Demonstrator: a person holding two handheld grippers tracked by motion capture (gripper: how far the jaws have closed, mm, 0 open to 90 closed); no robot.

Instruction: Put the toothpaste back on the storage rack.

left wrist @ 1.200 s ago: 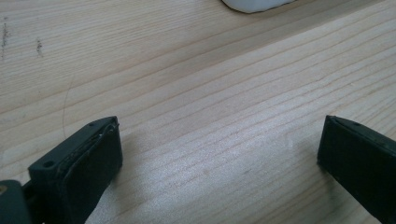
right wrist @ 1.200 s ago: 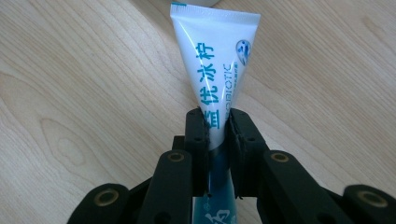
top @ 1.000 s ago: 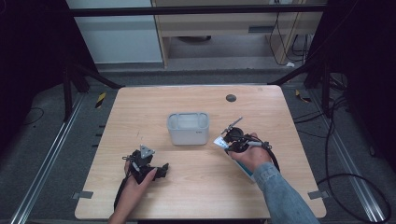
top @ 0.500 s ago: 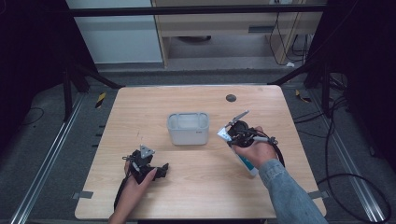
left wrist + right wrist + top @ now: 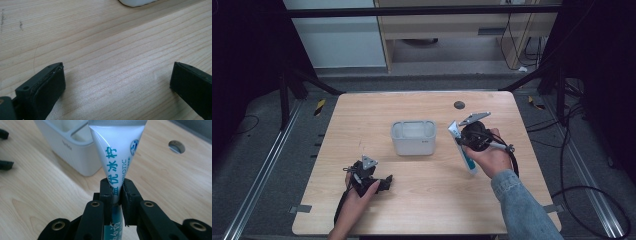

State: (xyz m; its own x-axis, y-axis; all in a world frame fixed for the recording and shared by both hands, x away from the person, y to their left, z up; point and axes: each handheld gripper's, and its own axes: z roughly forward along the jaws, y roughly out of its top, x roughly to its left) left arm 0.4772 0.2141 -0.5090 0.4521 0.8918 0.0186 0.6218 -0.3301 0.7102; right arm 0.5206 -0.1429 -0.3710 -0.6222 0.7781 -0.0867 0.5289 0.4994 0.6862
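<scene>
The right gripper [image 5: 117,192] is holding a white toothpaste tube [image 5: 117,157] with blue letters; its fingers [image 5: 106,192] are pressing on the tube from both sides, close to the tube's middle. In the high view the right gripper [image 5: 468,142] is staying above the worktop [image 5: 422,210], just to the right of the white holder [image 5: 413,137], and the toothpaste tube [image 5: 462,150] is hanging in the air, tilted, with its flat crimped end pointing toward the far side of the worktop. In the right gripper view the white holder [image 5: 72,150] is lying behind the tube, a little apart from it.

The left gripper [image 5: 379,182] is resting on the near left part of the worktop. Its fingers [image 5: 47,85] are standing wide apart, with bare wood between them.

A small round hole [image 5: 459,105] is sitting in the worktop near the far edge.
</scene>
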